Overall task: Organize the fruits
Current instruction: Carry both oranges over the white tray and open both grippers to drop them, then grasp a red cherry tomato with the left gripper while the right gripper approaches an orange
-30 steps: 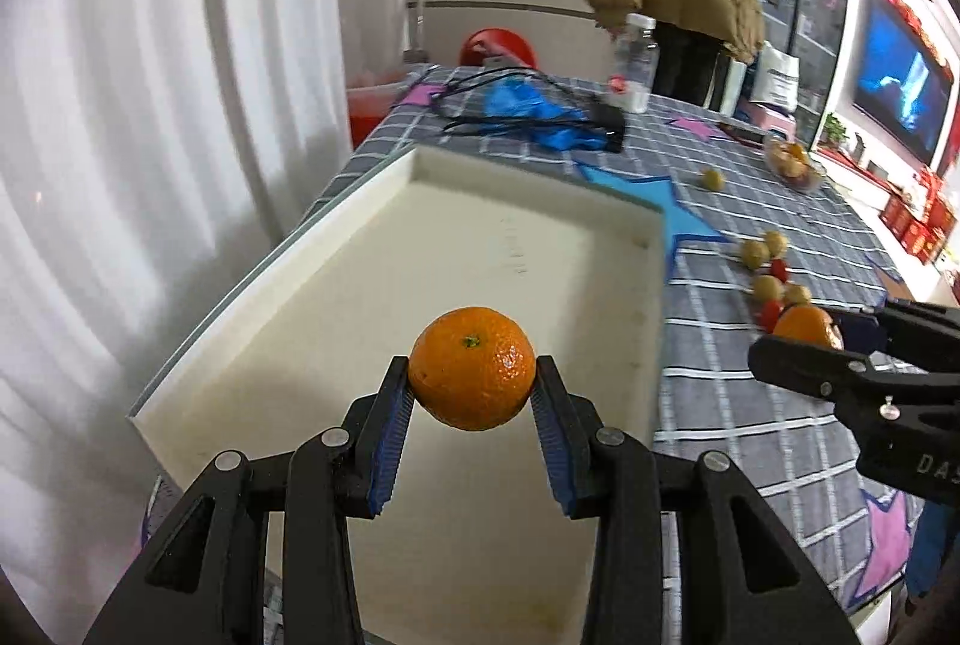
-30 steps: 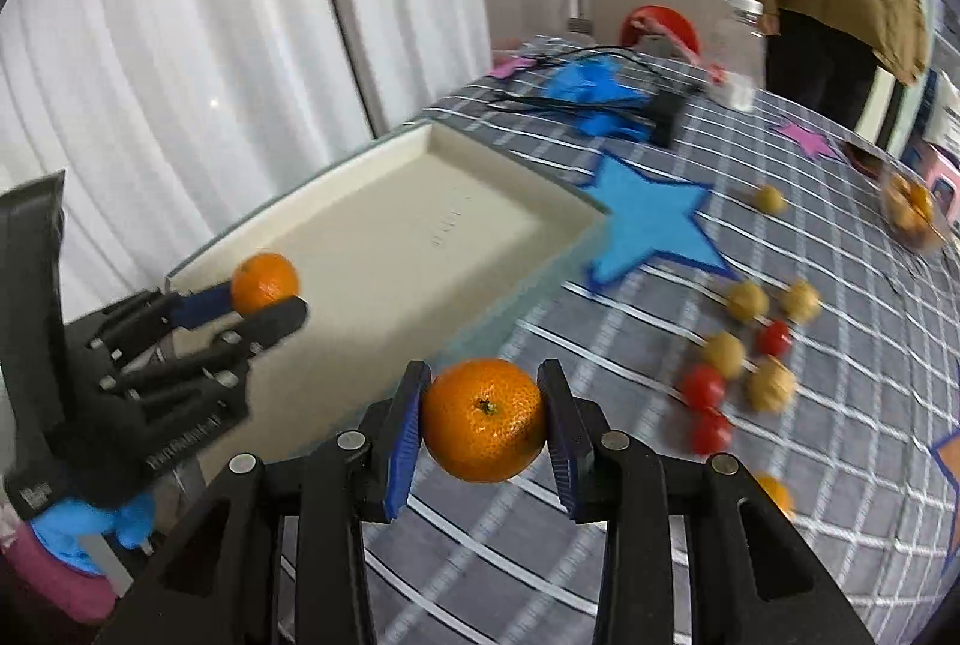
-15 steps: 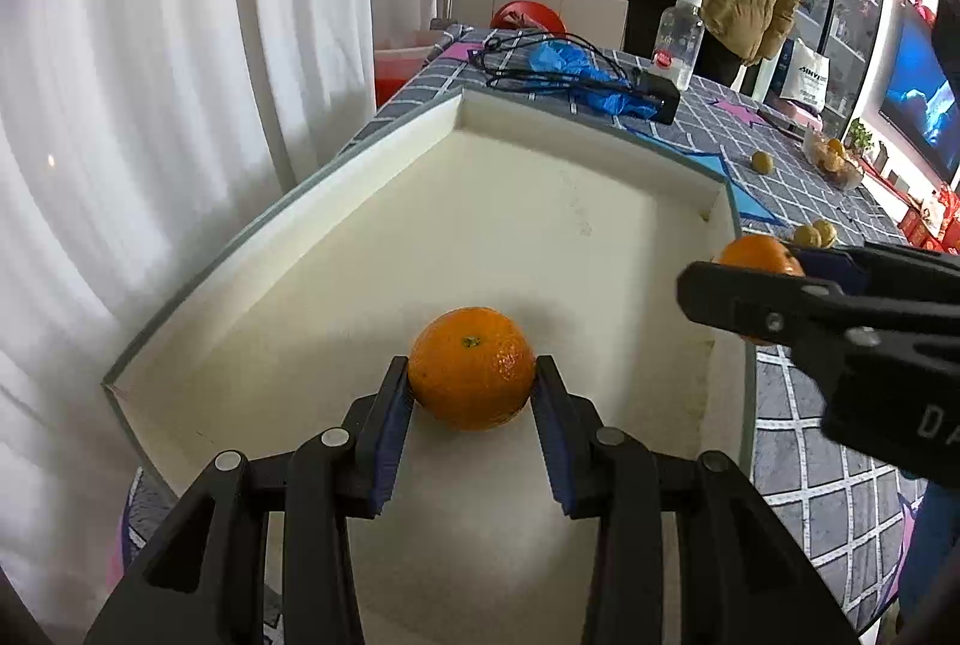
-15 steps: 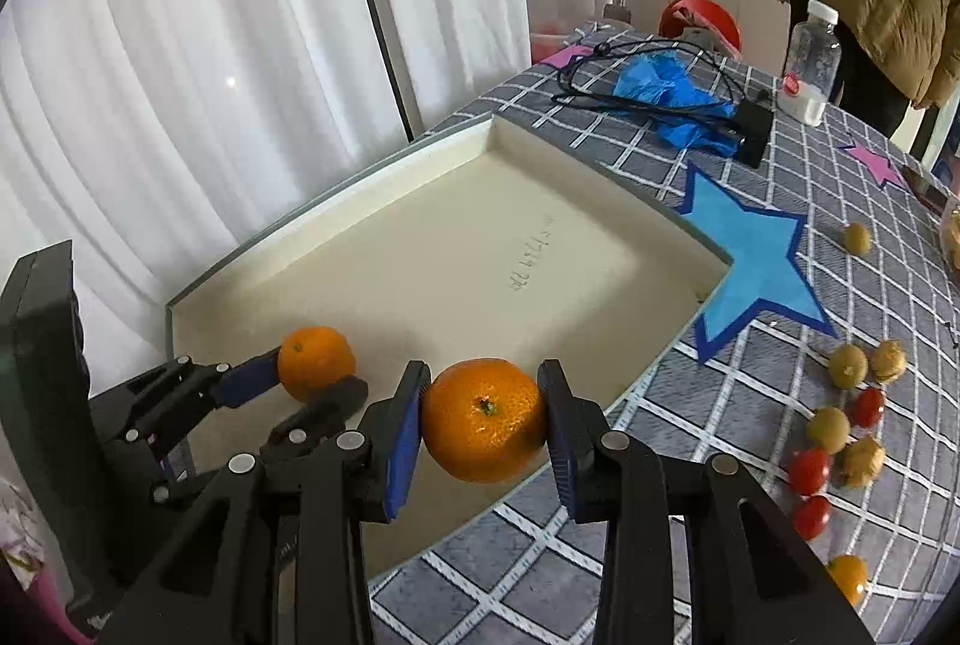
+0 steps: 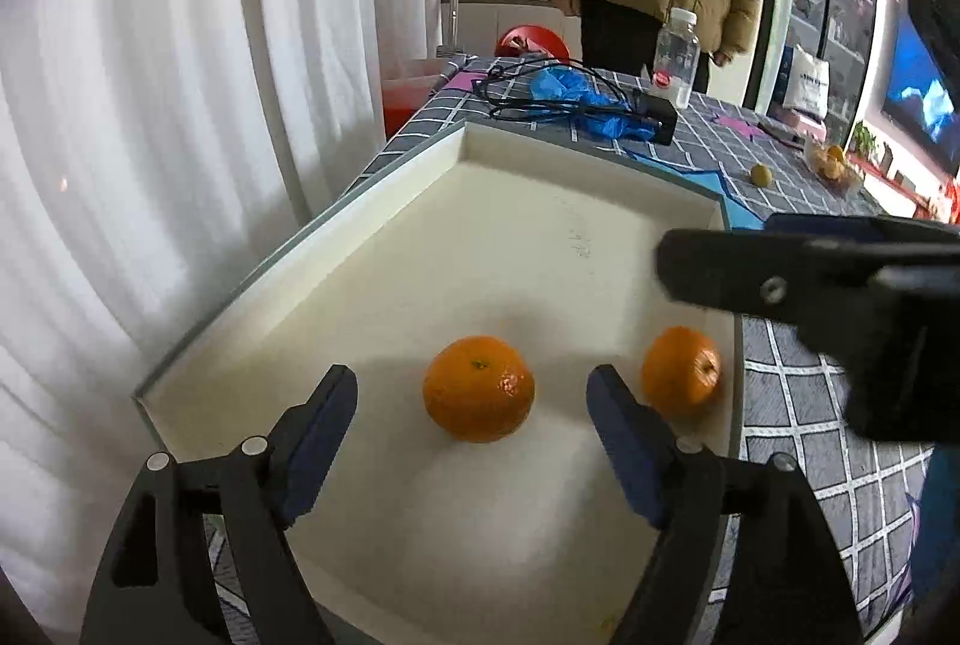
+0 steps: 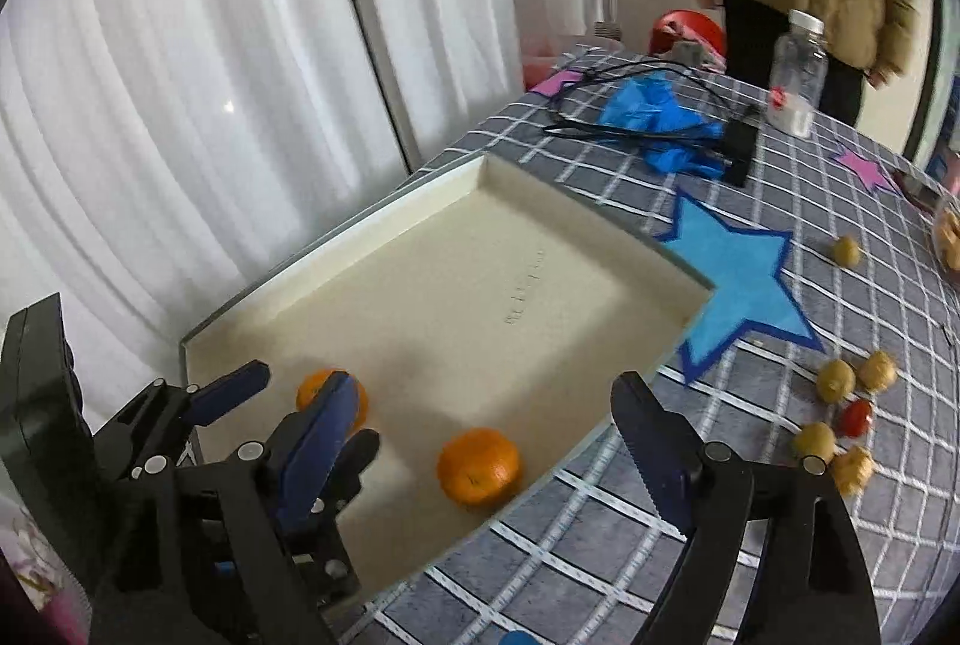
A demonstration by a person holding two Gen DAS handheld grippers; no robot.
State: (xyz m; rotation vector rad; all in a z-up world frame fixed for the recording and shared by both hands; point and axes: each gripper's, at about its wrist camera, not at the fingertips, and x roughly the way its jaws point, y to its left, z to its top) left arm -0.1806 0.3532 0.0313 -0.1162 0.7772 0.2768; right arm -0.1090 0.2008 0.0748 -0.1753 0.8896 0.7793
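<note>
Oranges have just left both tongs: one (image 5: 478, 388) lies mid-tray near the front edge, the other (image 5: 682, 371) against the tray's (image 5: 420, 201) right wall. Left tongs (image 5: 472, 408) and right tongs (image 6: 480, 426) now gape, released. Small fruits (image 6: 837, 380) remain on the desk (image 6: 780, 465).
</note>
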